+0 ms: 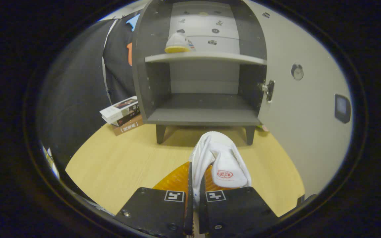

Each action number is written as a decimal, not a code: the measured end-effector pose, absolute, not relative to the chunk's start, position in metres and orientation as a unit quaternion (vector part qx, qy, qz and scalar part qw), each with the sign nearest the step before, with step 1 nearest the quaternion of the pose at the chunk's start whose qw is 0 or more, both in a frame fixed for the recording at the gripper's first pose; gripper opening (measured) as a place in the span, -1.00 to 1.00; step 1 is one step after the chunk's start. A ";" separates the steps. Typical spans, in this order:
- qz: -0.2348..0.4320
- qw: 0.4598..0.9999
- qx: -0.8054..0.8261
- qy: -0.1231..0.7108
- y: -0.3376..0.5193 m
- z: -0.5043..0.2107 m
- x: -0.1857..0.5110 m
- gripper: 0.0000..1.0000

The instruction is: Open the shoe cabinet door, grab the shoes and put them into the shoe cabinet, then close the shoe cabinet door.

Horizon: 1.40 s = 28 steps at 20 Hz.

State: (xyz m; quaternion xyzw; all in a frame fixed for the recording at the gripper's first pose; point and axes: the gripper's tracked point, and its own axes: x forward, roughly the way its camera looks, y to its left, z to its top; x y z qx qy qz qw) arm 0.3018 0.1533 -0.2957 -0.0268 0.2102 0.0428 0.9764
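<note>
My gripper (194,185) is shut on a white shoe (222,158) with an orange-yellow sole; both fingers pinch its side wall and the shoe sticks out ahead of them, above the wooden floor. Beyond it stands the dark grey shoe cabinet (203,115), with its door (296,109) swung open to the right. A second white shoe (178,43) with a yellow sole rests on the cabinet's upper shelf (207,58), toward its left side. The lower shelf holds nothing that I can see.
A stack of books (122,115) lies on the floor just left of the cabinet. The black booth wall closes off the left. The open door has a round knob (297,71) and a hinge (269,90).
</note>
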 end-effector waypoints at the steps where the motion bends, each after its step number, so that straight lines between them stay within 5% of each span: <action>1: 0.037 0.979 -0.029 0.199 0.150 -0.274 0.300 -0.79; 12: 0.007 0.994 -0.071 0.079 0.144 -0.076 0.331 -0.79; 28: 0.005 0.994 -0.098 0.046 0.143 0.004 0.497 -0.79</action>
